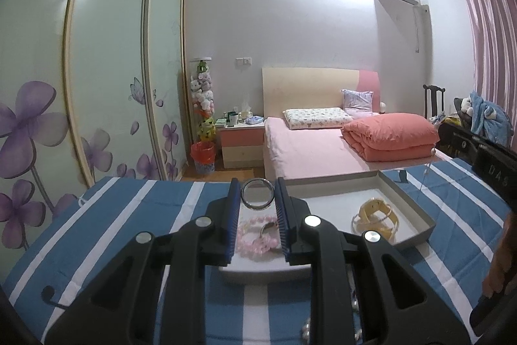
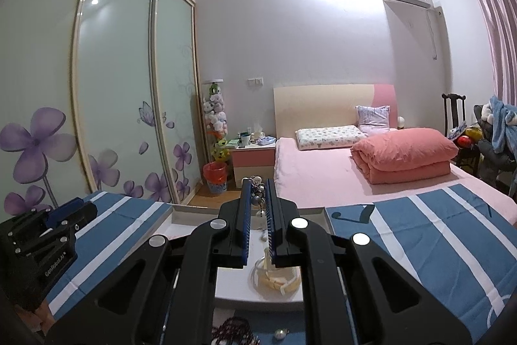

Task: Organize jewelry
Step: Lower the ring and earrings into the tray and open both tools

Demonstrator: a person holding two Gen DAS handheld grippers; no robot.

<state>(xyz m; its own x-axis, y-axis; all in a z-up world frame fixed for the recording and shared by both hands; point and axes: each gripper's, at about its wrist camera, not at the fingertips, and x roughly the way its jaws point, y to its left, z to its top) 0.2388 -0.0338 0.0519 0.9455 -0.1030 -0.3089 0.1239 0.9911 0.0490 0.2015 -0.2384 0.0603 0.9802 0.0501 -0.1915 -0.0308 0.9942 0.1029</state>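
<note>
Above tray (image 1: 416, 209) rim, left claw (image 1: 258, 193) gripping bangle (image 1: 257, 194)

Black plastic left gripper (image 1: 257, 194), right gripper (image 2: 258, 199), blue ribbed fingers (image 1: 281, 215), silver round screws

We see the shallow grey cardboard tray (image 1: 420, 217) on the blue-and-white striped cloth (image 1: 129, 215), its low walls the only barrier around it. Inside, the pink bead bracelet (image 1: 258, 243) fills the near left and the yellow bangle with its clear ring (image 1: 376, 217) the right; the bare white floor between them and toward the far wall lies free. The striped cloth left of the tray is open. The right gripper's black body (image 1: 491, 170) crowds the right edge.
</note>
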